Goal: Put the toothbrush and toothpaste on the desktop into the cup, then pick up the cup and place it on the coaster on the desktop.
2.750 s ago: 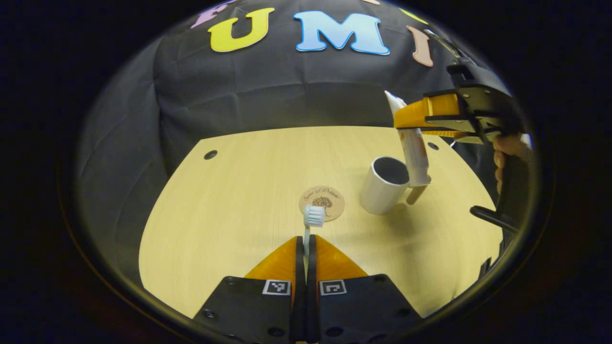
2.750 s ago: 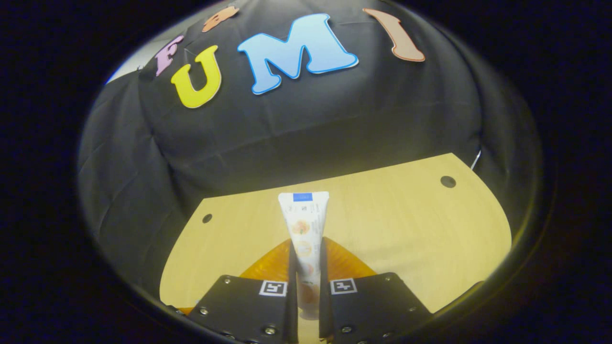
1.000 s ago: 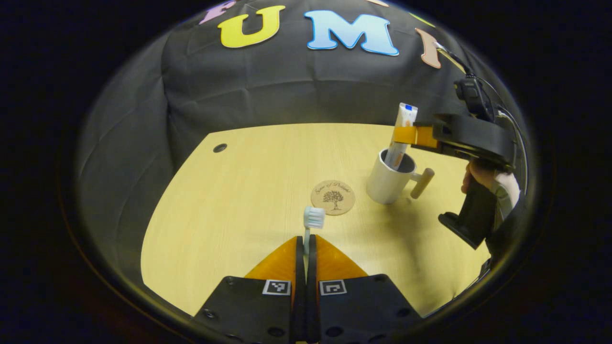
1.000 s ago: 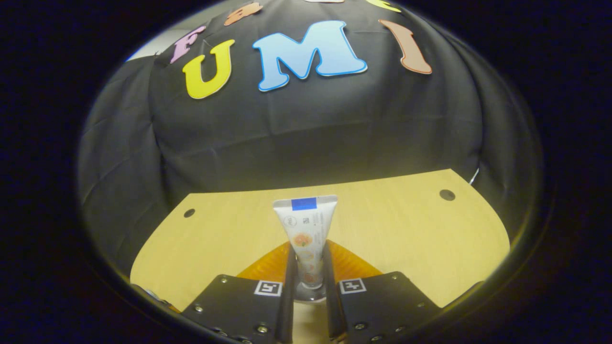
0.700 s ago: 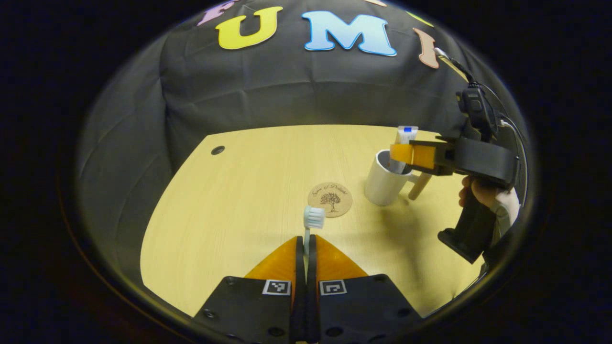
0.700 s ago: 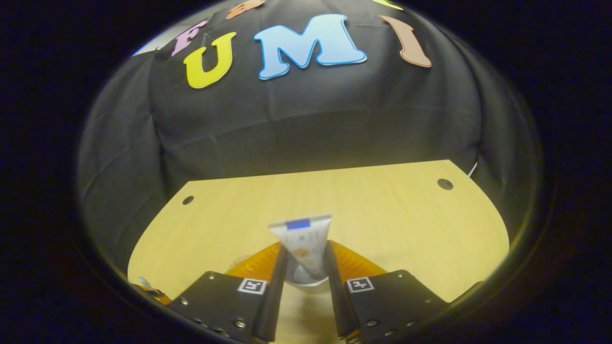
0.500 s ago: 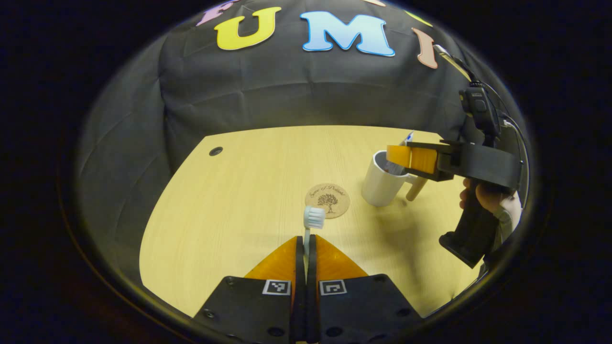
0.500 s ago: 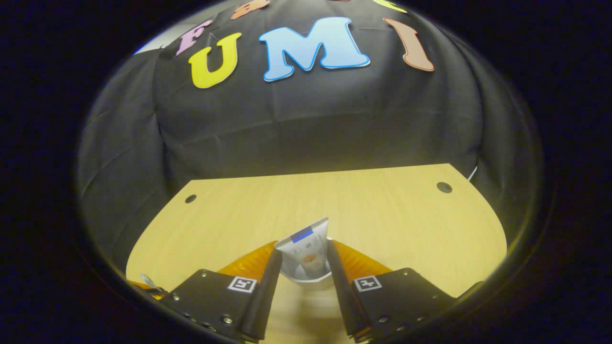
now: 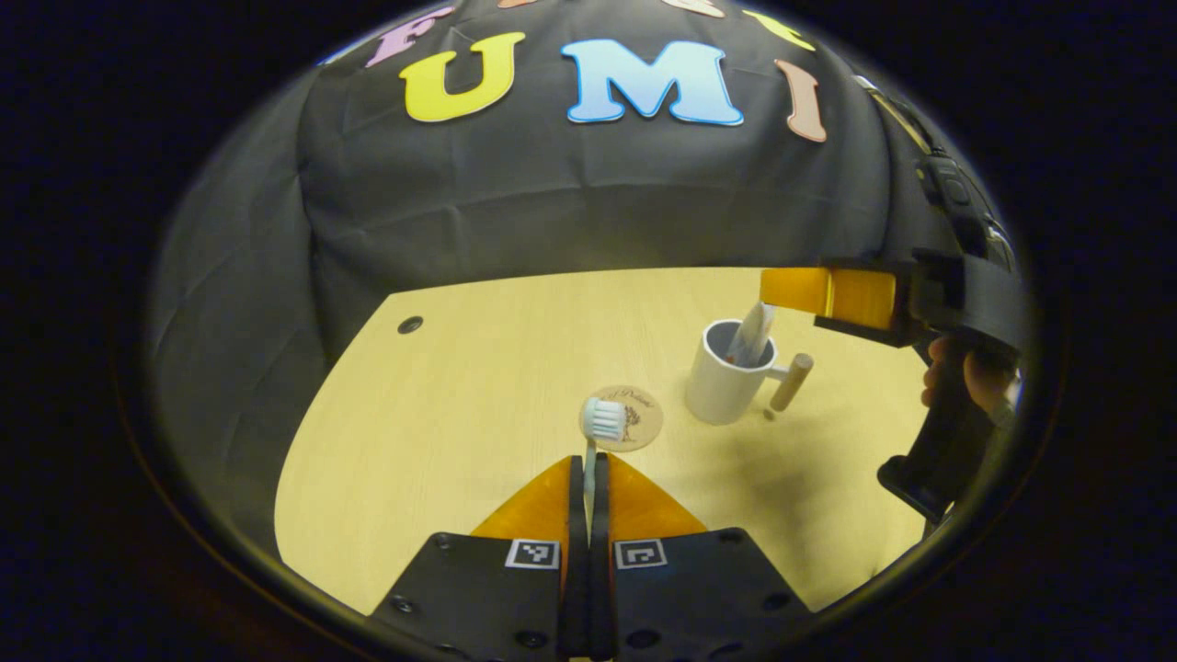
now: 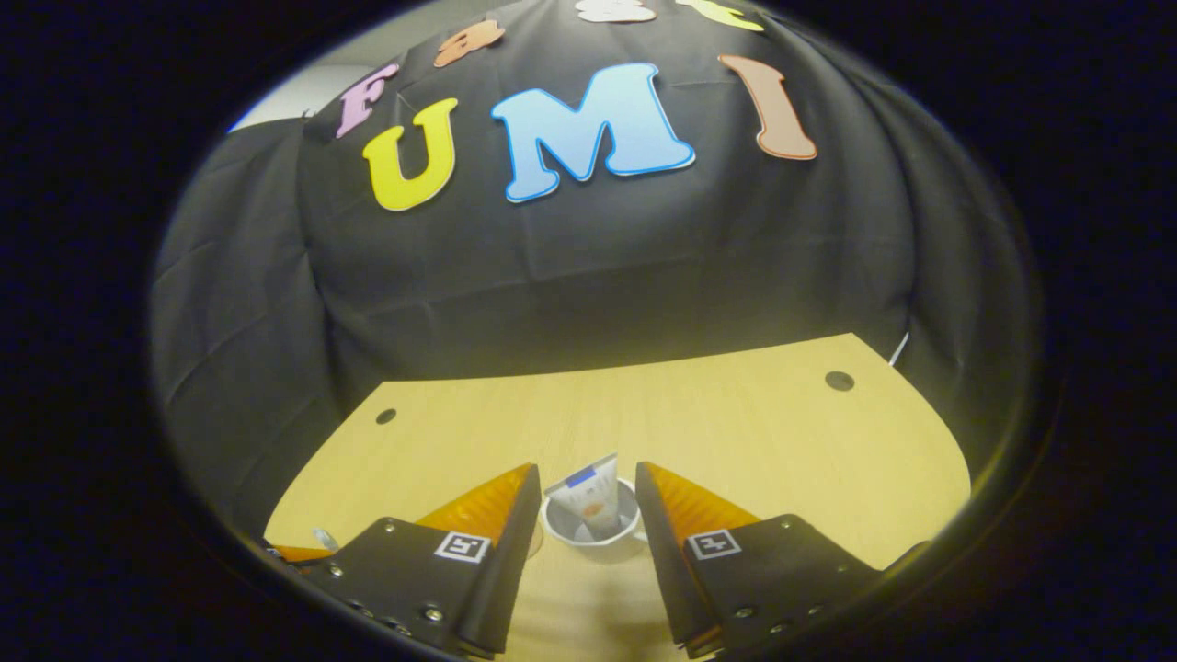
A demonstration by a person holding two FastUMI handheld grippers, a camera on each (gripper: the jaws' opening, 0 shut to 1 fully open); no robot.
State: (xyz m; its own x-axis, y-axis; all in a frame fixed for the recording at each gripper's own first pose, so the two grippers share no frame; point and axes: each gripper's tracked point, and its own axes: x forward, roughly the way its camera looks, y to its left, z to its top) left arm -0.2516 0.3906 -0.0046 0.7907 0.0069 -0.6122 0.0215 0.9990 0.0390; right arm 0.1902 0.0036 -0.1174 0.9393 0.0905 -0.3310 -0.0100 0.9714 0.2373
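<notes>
Two items belong in the cup, and one is already there.

Left gripper view: the left gripper [image 9: 589, 478] has its fingers pressed together on the toothbrush [image 9: 593, 460], whose shaft runs forward along the fingers with the bristle head sticking out past the tips. The head overlaps the coaster [image 9: 622, 417] in the picture; I judge it is held above the desk [image 9: 441, 405], not touching the coaster. The cup [image 9: 726, 372] stands upright just right of the coaster, ahead and to the right of the left gripper, its handle pointing right. The toothpaste [image 9: 752, 333] leans inside it, top end above the rim. The right gripper [image 9: 782, 290] hangs above and right of the cup, with a hand [image 9: 970, 377] on its grip; how far it is open cannot be told from this side.

Right gripper view: the right gripper [image 10: 581, 501] has its fingers spread wide and grips nothing. Between and below them sits the cup [image 10: 588, 531], with the toothpaste [image 10: 588, 501] tilted in it and clear of both fingers.

Judgement: the coming move is the toothbrush drop. The left gripper must travel forward and right to the cup, then turn the brush's long axis toward upright so it enters beside the leaning tube. The right gripper sits over the mouth and should clear away first.
</notes>
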